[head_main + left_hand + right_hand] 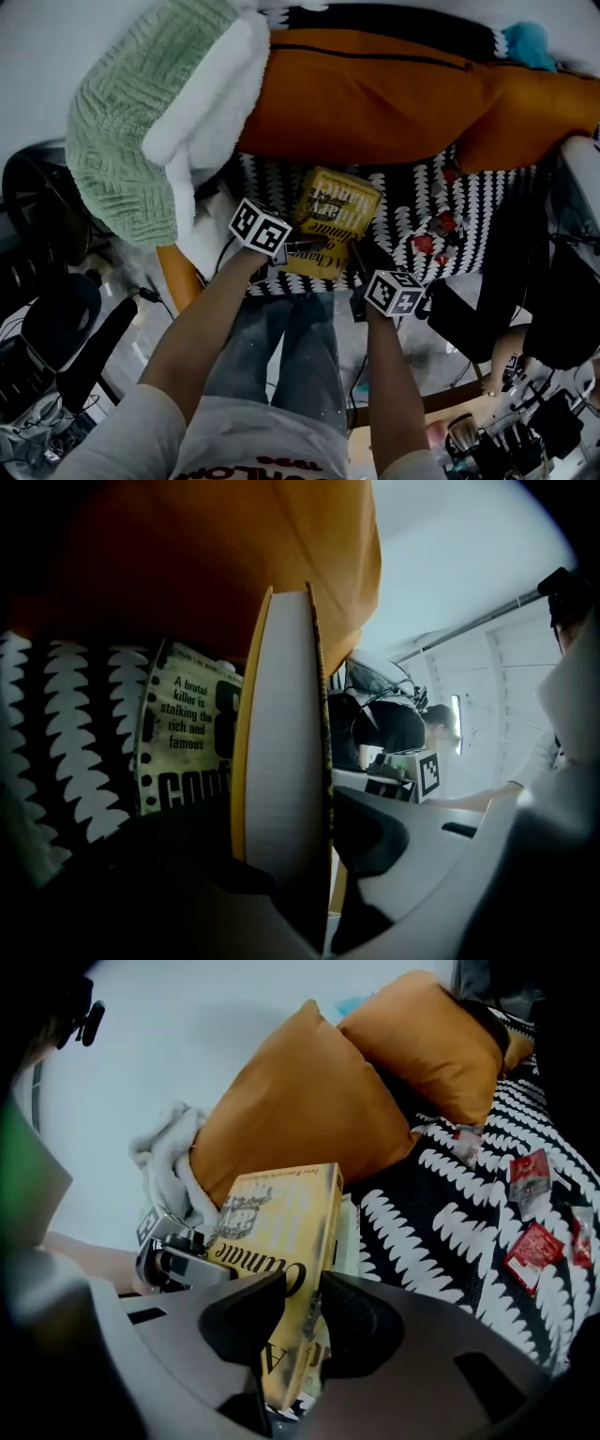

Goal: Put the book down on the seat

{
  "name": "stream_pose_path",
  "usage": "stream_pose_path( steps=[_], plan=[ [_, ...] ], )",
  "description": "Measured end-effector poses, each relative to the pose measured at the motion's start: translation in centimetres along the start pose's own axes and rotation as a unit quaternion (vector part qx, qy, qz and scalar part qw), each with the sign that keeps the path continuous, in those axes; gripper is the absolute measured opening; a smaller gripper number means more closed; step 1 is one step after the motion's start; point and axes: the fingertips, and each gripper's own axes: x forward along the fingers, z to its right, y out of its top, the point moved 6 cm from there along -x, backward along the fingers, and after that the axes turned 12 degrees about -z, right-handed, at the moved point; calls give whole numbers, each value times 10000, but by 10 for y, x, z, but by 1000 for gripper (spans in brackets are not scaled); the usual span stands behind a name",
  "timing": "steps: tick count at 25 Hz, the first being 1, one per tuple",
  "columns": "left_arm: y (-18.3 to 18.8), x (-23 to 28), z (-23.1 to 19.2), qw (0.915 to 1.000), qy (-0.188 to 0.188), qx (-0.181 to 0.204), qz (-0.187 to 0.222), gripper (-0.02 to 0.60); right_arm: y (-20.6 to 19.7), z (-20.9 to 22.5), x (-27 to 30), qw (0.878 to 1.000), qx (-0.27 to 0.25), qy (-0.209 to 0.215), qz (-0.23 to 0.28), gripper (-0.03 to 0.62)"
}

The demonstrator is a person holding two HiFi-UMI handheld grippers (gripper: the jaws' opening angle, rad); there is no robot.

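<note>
Head view, with both gripper views. The book [333,220], a yellow paperback, is carried between the two grippers over the seat [487,202], whose cover is black with white leaf-like marks. It sits close to the seat's front edge, just in front of the orange cushion [375,94] that lines the back edge.

The left gripper [302,248] takes the book from the left. In its own view the jaws stand partly open, closed on the book's thickness, with the white page block [281,733] running up between them. The right gripper [361,258] takes the near right corner. In its own view the two dark pads [239,1312] are set either side of the spine edge and appear to press on it, the jaws moderately wide.

Whether the book's underside already touches the seat cannot be made out. A green knitted throw [141,122] lies at the seat's left end. Small red packets [427,242] are scattered to the right of the book.
</note>
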Motion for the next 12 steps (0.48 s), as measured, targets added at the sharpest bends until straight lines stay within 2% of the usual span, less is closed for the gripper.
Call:
stream_pose_path(
  steps=[3,5,9,12],
  plan=[
    [2,-8,-5,9998,133,-115,106,156,-3,3,5,9997,-47,-233,-108,113],
    [1,-15,-12,9992,321,-150,160,156,-4,7,6,9989,-152,-427,-150,35],
    [5,-26,-24,9978,579,-250,198,156,-7,12,13,9971,-377,-474,-460,35],
    [7,-28,-24,9970,701,-309,87,172,-8,14,17,9973,-279,-444,-523,37]
  ],
)
